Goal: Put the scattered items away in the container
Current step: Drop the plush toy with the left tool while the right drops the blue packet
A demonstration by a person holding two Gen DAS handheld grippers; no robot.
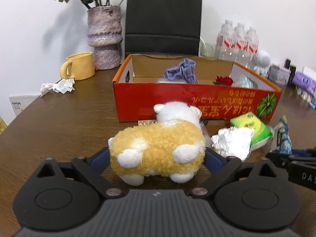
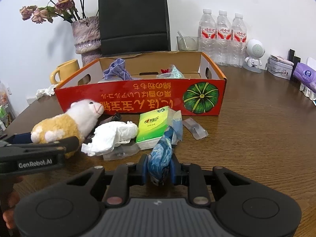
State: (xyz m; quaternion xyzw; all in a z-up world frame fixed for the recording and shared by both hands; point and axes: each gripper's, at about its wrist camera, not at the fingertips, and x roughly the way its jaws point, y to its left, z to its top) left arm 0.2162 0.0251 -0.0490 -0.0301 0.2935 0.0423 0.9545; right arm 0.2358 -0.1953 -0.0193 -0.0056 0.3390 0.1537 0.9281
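My left gripper (image 1: pixel 157 158) is shut on a yellow and white plush sheep (image 1: pixel 158 150), which also shows in the right wrist view (image 2: pixel 65 126). My right gripper (image 2: pixel 159 167) is shut on a blue patterned packet (image 2: pixel 161 154), seen from the left wrist too (image 1: pixel 283 138). The red cardboard box (image 1: pixel 197 102) stands behind on the table and holds a purple cloth (image 1: pixel 181 72), a red flower (image 1: pixel 224 80) and a clear bag. A crumpled white tissue (image 2: pixel 110 136), a green tissue pack (image 2: pixel 153 125) and a clear wrapper (image 2: pixel 195 129) lie in front of the box (image 2: pixel 138 100).
A yellow mug (image 1: pixel 79 66), a purple vase with dried roses (image 1: pixel 104 37) and crumpled paper (image 1: pixel 58 86) stand at the back left. A black bag (image 2: pixel 134 19), a glass (image 2: pixel 186 43), three water bottles (image 2: pixel 223 37), a white toy robot (image 2: pixel 253 57) and boxes line the back wall.
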